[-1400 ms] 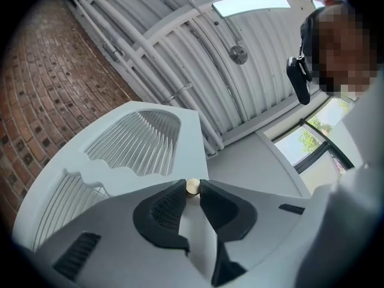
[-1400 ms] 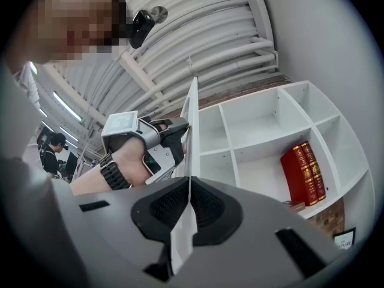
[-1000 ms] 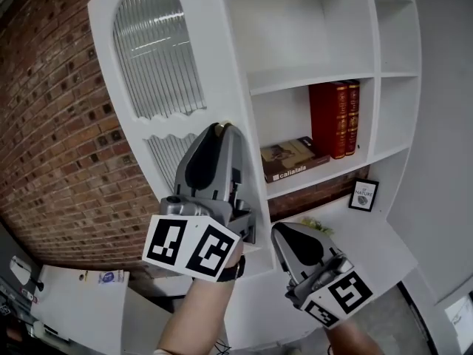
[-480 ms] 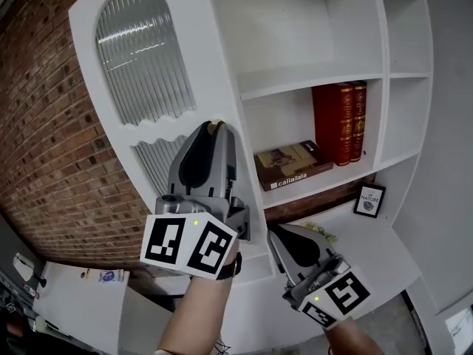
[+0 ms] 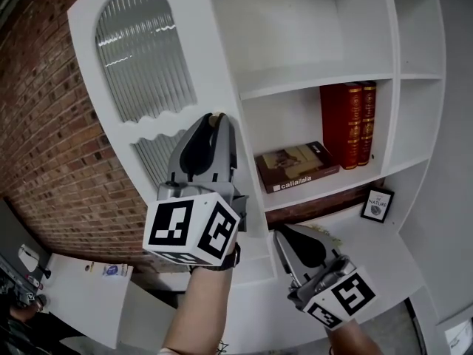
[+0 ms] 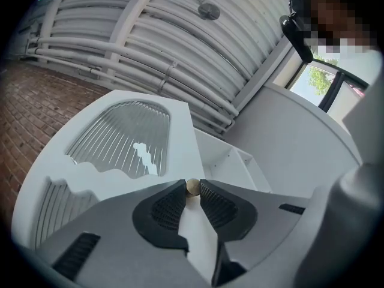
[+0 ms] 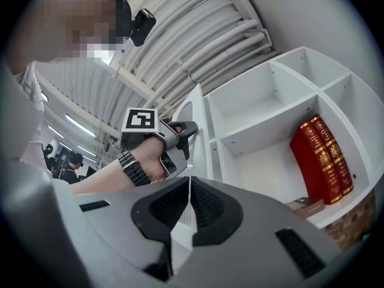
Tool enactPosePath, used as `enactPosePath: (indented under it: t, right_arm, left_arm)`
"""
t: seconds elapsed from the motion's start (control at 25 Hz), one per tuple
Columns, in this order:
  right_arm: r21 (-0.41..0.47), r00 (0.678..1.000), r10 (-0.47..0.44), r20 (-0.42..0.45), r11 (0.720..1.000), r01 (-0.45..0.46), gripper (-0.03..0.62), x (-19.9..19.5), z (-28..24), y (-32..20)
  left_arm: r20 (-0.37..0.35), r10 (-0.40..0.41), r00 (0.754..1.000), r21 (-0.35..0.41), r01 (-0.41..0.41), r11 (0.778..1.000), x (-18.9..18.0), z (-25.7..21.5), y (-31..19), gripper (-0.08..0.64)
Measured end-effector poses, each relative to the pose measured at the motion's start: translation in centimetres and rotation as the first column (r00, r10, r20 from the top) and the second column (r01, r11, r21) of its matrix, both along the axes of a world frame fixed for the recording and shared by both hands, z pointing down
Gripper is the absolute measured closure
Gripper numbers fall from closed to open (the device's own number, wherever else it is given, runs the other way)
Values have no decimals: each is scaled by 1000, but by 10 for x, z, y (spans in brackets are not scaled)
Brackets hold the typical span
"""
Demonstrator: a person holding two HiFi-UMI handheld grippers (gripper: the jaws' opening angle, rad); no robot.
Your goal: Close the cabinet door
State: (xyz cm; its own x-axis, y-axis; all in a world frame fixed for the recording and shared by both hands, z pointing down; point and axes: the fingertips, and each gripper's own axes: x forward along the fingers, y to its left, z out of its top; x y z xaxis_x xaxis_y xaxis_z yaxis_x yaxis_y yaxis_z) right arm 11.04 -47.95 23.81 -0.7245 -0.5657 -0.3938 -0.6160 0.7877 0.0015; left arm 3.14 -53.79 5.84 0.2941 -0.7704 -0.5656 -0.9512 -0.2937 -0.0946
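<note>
Brick wall (image 5: 52,146) is seen on the left, with a white cabinet (image 5: 318,76) of open shelves set against it.

The fingers (image 6: 162,212) of the left gripper (image 5: 215,121) are closed on the small round knob (image 6: 192,186) of the cabinet door (image 5: 205,58). The knob is pinched between the ribbed pads at their very tips. This gripper is held up against the free edge of the door, with its marker cube (image 5: 194,228) turned toward the head camera. The door is white, with an arched pane of ribbed glass (image 5: 140,54) above and a second ribbed pane lower down. It stands swung out from the cabinet front and is seen almost edge-on in the right gripper view.

The fingers (image 7: 210,209) of the right gripper (image 7: 189,185) are brought together, and nothing is held between them. This gripper is held lower and further right, in front of the cabinet's lower ledge, and nothing is touched by it.

Two red books (image 5: 353,124) are stood upright on a middle shelf, and a flat book (image 5: 295,167) is laid beside them. A small framed picture (image 5: 376,205) is propped on the ledge below.
</note>
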Motion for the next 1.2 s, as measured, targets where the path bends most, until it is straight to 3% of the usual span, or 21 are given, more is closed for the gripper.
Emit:
enactPosePath:
  t: [0.4,1.2]
  right_arm:
    - [-5,1000,-24,5,1000,24,574,0,4,-17]
    - [-39,1000,-18,-1,999,18,574,-3,15,-49]
  left_arm:
    - [54,-40,998,-7,41,999,1,0,-29,475]
    - [75,-73,994,1,73,997,-3,0,-69,468]
